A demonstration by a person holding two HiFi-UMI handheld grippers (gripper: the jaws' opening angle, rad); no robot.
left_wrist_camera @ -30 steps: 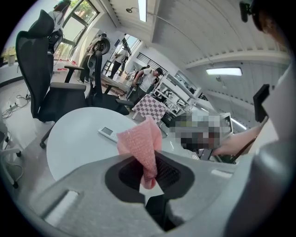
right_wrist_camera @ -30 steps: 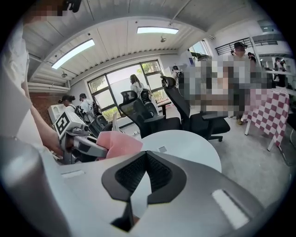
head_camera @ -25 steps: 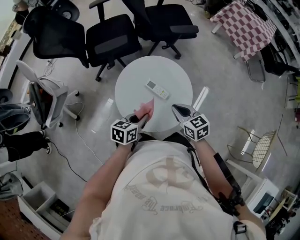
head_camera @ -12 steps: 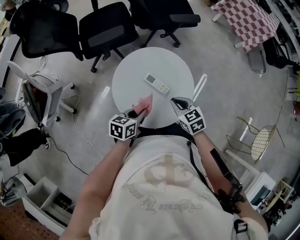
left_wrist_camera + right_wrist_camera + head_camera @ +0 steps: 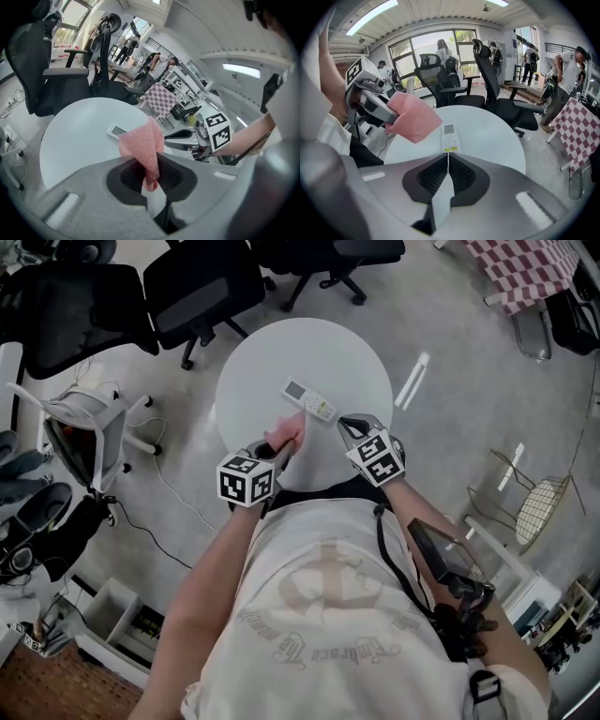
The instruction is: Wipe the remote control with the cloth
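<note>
- The right gripper (image 5: 345, 424) has come forward and down. Its tip was well short of the remote control (image 5: 310, 400) and is now just beside its near end.
- The left gripper (image 5: 280, 448) has carried the pink cloth (image 5: 289, 431) closer to the remote control, over the surface (image 5: 272, 352).

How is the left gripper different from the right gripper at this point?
The left gripper is shut on the pink dotted cloth; the right gripper is shut on nothing. The right gripper points straight at the white rectangular remote control; the left gripper view shows it off-centre, beside the cloth. Both are held at the near side of the round white table.
</note>
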